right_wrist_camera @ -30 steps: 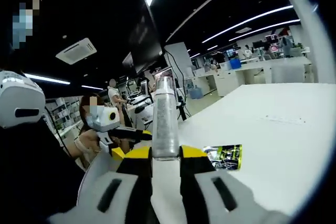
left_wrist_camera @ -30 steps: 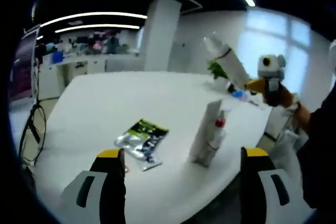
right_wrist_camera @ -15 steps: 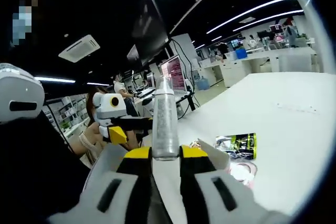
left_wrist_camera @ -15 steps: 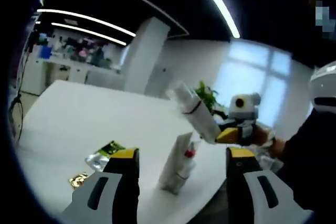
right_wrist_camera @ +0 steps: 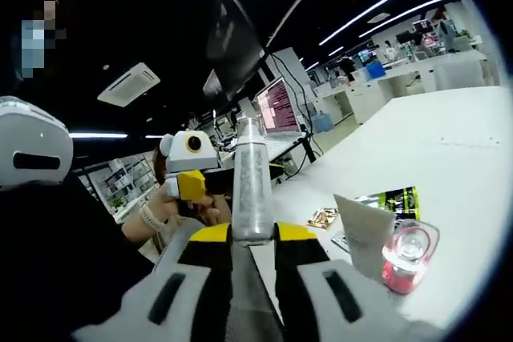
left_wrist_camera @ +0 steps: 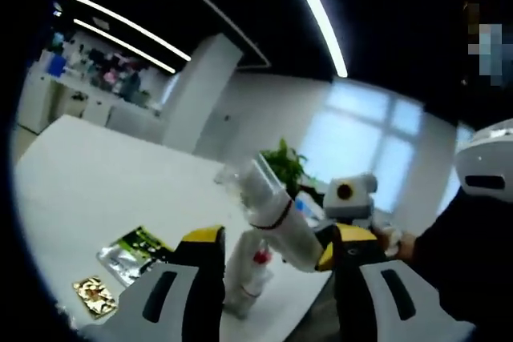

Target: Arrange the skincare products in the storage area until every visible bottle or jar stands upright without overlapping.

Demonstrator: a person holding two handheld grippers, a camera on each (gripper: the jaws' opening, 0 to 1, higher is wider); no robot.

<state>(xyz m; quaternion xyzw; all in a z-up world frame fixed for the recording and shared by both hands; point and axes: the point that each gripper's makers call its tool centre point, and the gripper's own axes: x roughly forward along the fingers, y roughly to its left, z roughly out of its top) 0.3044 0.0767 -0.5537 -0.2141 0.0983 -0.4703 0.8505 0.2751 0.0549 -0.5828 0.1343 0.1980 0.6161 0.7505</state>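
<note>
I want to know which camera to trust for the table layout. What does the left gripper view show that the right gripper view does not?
Left gripper view: a potted plant and bright windows behind the table.

Right gripper view: a red-capped jar beside a white carton, and a monitor.

Both: the clear bottle clamped in the right gripper, the green-and-black sachet, the small gold packet and the white table. The left gripper is open.

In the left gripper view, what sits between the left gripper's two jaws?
Between the left gripper's open jaws stand a white tube and a red-capped bottle, with the clear bottle held by the right gripper above them.
</note>
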